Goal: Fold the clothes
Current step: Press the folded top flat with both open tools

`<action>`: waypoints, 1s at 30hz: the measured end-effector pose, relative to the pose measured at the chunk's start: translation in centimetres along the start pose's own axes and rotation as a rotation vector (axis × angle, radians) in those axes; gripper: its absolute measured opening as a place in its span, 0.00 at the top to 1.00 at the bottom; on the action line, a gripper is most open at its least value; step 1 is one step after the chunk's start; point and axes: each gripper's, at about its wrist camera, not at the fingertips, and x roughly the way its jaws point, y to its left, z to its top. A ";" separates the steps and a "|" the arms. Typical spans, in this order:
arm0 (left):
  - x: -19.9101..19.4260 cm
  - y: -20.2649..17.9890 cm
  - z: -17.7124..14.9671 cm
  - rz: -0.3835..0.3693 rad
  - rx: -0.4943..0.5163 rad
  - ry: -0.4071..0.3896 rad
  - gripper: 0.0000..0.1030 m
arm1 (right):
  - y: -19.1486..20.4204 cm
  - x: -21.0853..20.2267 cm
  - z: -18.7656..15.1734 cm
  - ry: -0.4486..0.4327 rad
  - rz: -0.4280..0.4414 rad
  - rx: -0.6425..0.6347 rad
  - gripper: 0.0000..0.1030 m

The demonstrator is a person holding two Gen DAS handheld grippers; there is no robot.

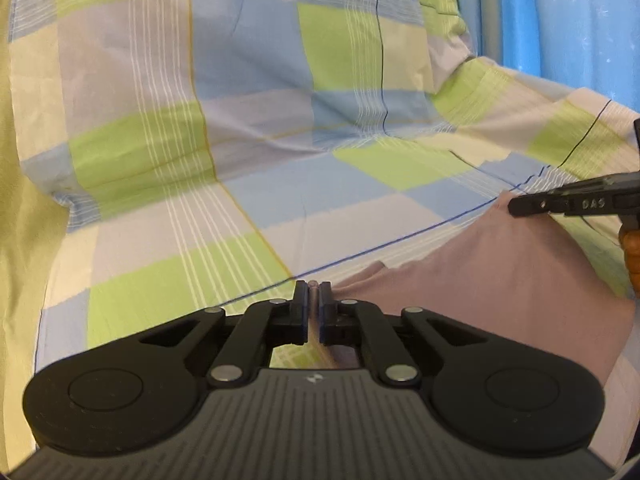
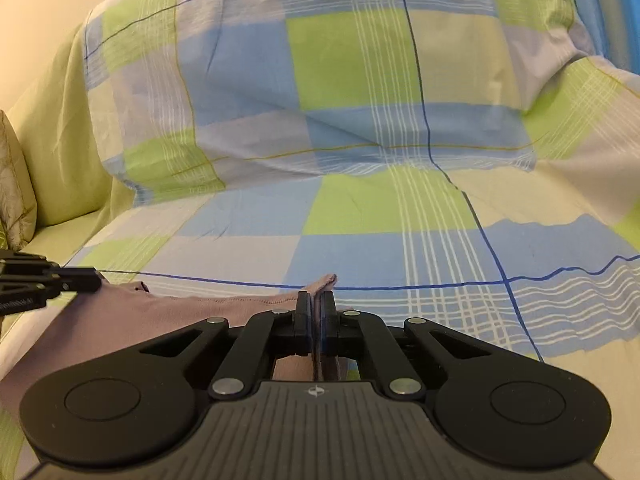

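Mauve garment (image 1: pixel 480 280) lies low on the checked bedsheet (image 1: pixel 280 208), stretched between the two grippers, its held edge running side to side from one to the other. Left gripper (image 1: pixel 314 308) has its fingers pressed together on one end of that edge; right gripper (image 2: pixel 316 316) is likewise clamped on the other end, where a small peak of cloth (image 2: pixel 326 280) sticks up past the tips. Both pinches sit at about the same height, so neither hand is nearer; the rest of the fabric lies back toward the person. By my reading, the fold would carry this edge as one line, both hands together.
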 end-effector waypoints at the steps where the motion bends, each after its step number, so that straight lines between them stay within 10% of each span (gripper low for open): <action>1: 0.5 0.1 -0.1 0.000 -0.003 0.014 0.98 | -0.1 0.3 -0.1 0.013 -0.010 -0.001 0.98; 10: 0.6 0.7 0.5 0.022 -0.046 0.072 0.87 | -1.0 -0.5 -0.3 0.006 -0.181 -0.042 0.96; 16: 0.2 -0.1 1.1 0.083 -0.007 0.123 0.86 | 4.2 -4.9 0.1 -0.072 -0.082 -0.180 0.92; 23: -0.1 -0.2 0.9 0.102 0.001 0.140 0.86 | 9.3 -4.9 -2.3 0.062 0.074 -0.333 0.91; 30: -0.7 -0.1 0.5 0.143 0.021 0.156 0.86 | 8.5 -3.8 -3.2 0.163 -0.009 -0.333 0.87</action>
